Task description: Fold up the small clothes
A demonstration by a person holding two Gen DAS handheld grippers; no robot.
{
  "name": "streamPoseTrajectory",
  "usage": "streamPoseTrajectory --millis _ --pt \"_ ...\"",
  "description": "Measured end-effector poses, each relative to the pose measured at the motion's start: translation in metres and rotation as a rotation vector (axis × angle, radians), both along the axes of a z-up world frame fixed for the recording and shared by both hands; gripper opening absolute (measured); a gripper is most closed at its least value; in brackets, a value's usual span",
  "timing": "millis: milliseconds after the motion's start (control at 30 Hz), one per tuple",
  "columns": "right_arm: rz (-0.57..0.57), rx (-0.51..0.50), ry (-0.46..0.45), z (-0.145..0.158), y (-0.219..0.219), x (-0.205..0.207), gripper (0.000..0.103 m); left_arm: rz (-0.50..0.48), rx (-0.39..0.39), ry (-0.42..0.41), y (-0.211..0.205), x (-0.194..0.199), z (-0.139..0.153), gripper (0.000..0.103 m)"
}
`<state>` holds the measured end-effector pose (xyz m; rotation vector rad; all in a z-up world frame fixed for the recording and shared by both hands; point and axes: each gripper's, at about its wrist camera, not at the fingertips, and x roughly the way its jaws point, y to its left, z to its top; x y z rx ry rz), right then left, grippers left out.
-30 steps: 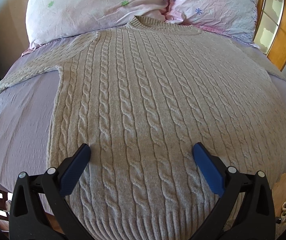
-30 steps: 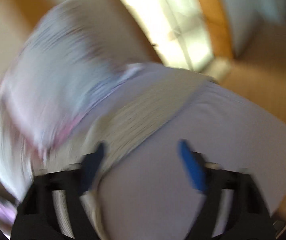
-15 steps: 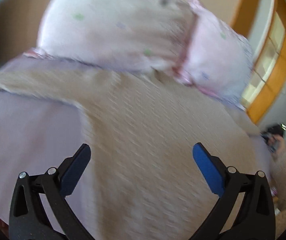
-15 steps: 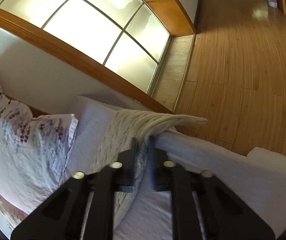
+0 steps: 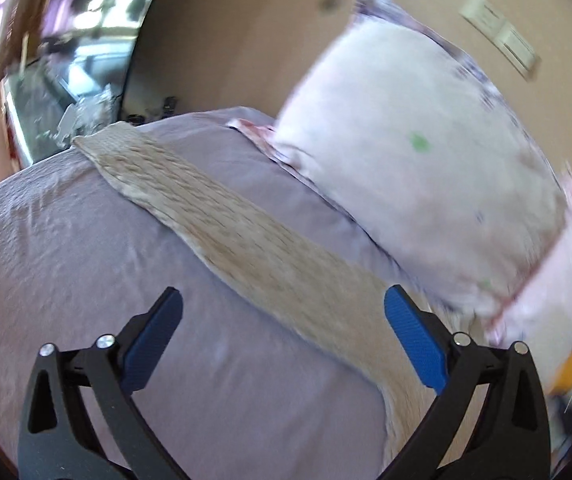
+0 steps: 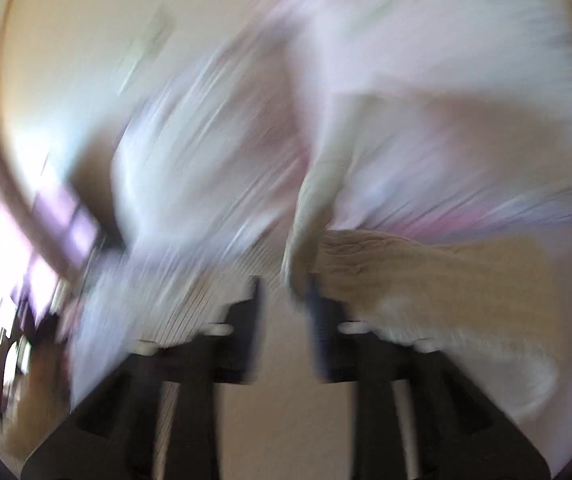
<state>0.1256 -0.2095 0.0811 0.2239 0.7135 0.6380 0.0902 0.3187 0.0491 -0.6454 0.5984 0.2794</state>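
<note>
Up by the wall, a big pale pillow sits on the purple bed sheet. Across the sheet lies the beige sweater sleeve, stretched flat ahead of the left gripper, whose blue fingers are spread wide above it. The right gripper looks blurry; its fingers sit close together with knit cloth between them. No words can be read.

The sweater is beige and knitted with rope-like bumps. One long sleeve lies flat and stretched out on the purple bed sheet. In the blurry right view, part of the sweater looks bunched up.
</note>
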Motion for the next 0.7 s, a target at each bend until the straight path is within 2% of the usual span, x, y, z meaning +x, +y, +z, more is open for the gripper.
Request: streamPoseTrajectory --millis 33,67,100,133,200,433,500,600,667,700 --pt "0.040 -0.008 -0.006 -0.005 0.014 -0.008 0.055 0.012 -0.018 0.002 0.007 0.002 -0.002 0.087" --pt "0.047 -0.028 -0.034 -0.005 0.019 -0.017 0.055 0.030 -0.053 0.004 0.020 0.004 -0.006 0.082" --pt "0.040 -0.037 -0.052 -0.004 0.018 -0.021 0.058 0.047 -0.081 0.008 0.028 0.007 -0.010 0.081" --pt "0.019 -0.042 -0.084 -0.001 0.011 -0.029 0.066 0.066 -0.106 0.012 0.038 0.009 -0.013 0.080" --pt "-0.025 -0.032 -0.113 0.004 -0.008 -0.038 0.077 0.113 -0.167 0.018 0.062 0.012 -0.020 0.078" --pt "-0.247 0.039 -0.085 0.004 -0.086 -0.048 0.082 0.219 -0.370 0.001 0.118 0.021 -0.043 0.066" --pt "-0.276 0.059 -0.069 0.000 -0.097 -0.049 0.083 0.251 -0.418 -0.015 0.133 0.021 -0.050 0.057" --pt "-0.310 0.066 -0.051 -0.008 -0.107 -0.053 0.083 0.294 -0.441 -0.024 0.151 0.025 -0.055 0.035" --pt "-0.315 0.072 -0.043 -0.013 -0.110 -0.055 0.083 0.308 -0.464 0.000 0.159 0.030 -0.060 0.009" --pt "-0.315 0.072 -0.040 -0.014 -0.112 -0.056 0.083 0.312 -0.479 0.007 0.160 0.032 -0.061 0.008"
